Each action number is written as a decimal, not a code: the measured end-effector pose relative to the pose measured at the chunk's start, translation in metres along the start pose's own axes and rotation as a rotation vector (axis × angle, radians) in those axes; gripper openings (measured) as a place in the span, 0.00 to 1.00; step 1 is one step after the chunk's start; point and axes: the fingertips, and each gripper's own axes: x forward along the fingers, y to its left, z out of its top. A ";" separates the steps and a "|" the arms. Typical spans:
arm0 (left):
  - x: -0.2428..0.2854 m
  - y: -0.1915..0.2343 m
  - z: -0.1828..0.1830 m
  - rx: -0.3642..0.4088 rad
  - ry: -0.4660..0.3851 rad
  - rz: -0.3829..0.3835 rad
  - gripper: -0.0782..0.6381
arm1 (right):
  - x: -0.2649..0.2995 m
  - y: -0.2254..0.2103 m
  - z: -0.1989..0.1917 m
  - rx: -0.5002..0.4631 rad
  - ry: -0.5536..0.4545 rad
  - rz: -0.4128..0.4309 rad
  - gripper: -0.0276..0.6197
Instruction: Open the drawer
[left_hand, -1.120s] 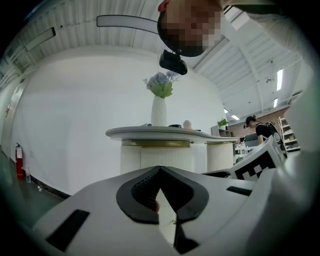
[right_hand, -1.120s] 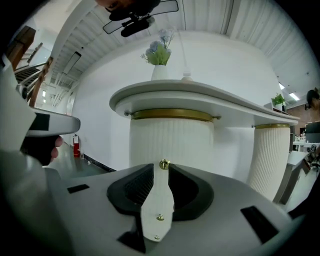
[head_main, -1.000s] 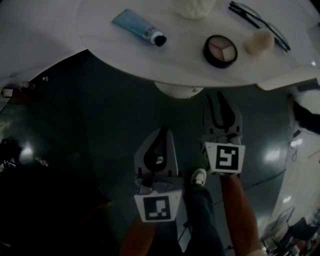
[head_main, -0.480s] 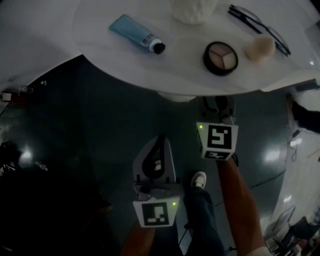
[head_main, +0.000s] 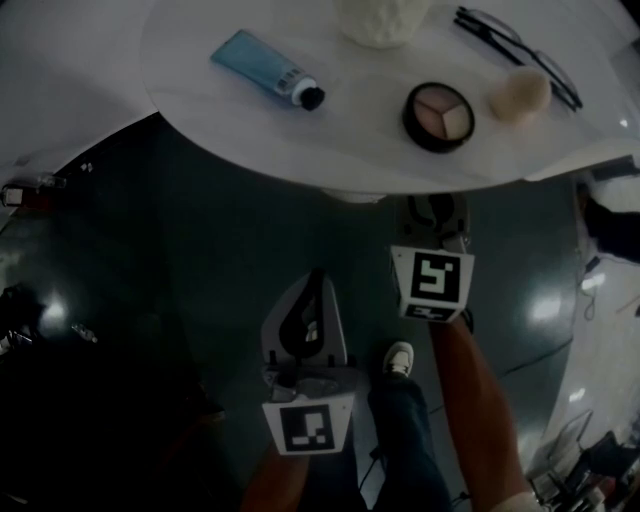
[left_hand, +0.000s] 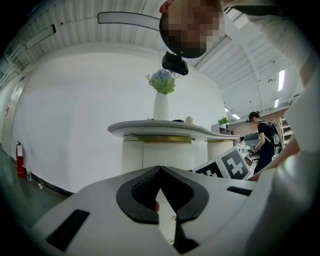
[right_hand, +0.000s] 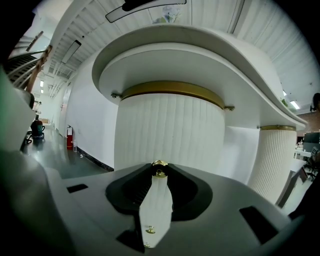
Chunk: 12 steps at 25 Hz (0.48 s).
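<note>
The drawer front is part of the white ribbed pedestal (right_hand: 170, 130) under the round tabletop (head_main: 250, 120). Its small gold knob (right_hand: 159, 169) sits right at the tips of my right gripper (right_hand: 159, 172). Those jaws have just been closing, and now pinch the knob between them. A second gold knob (right_hand: 150, 230) shows lower in the gap. In the head view my right gripper (head_main: 432, 205) reaches under the table edge, its tips hidden. My left gripper (head_main: 318, 278) hangs back and lower, tips together on nothing, also seen in its own view as the left gripper (left_hand: 160, 169).
On the tabletop lie a blue tube (head_main: 260, 68), a round makeup compact (head_main: 438, 115), a beige sponge (head_main: 518, 92), black glasses (head_main: 520, 45) and a white vase (head_main: 380, 20). A person's shoe (head_main: 397, 358) stands on the dark floor. Another person (left_hand: 262, 140) stands far right.
My right gripper has moved forward toward the pedestal, so its jaws now sit under the table edge. The left gripper has stayed where it was.
</note>
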 end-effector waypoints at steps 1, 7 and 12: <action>0.000 0.000 0.000 0.001 0.001 0.001 0.11 | 0.000 0.000 0.000 -0.006 0.002 0.002 0.20; 0.000 -0.001 0.002 -0.007 -0.001 0.006 0.11 | -0.001 0.000 -0.001 0.001 0.002 -0.006 0.20; 0.000 0.000 0.005 -0.006 -0.007 0.012 0.11 | -0.001 0.001 -0.001 -0.011 0.004 0.002 0.20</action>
